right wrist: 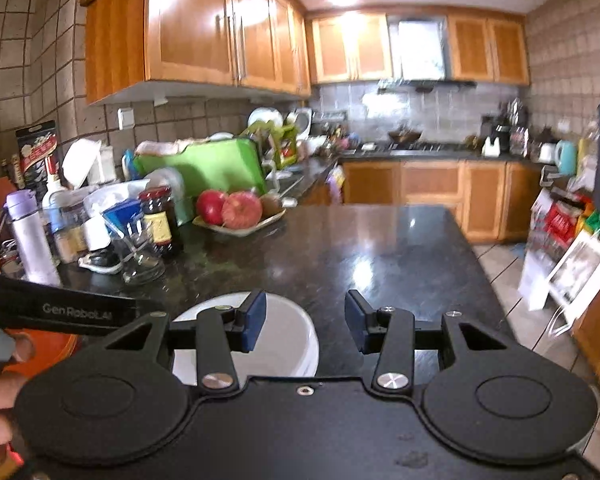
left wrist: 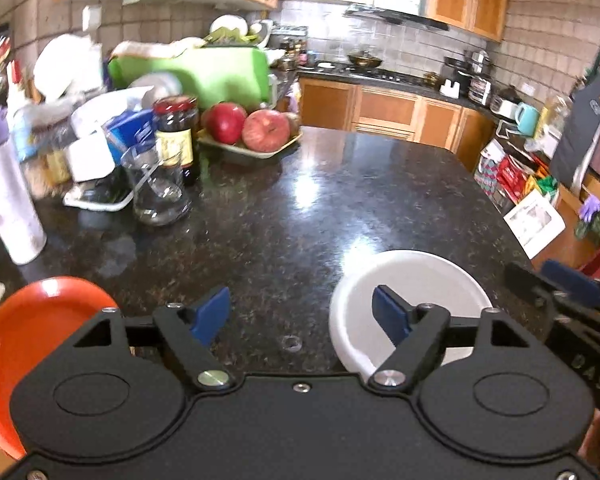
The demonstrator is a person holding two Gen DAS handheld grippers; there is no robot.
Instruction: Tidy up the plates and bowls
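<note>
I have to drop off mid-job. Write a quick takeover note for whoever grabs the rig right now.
Left gripper: open, empty, above the black granite counter.
Right gripper: open, empty, its left finger over the white dish.
White plate or shallow bowl: on the counter's near edge, between the two grippers.
Orange plate: at the near left, beside the left gripper.
Done: nothing gripped or stacked.
Left: likely pick up one dish and stack it with the other.
</note>
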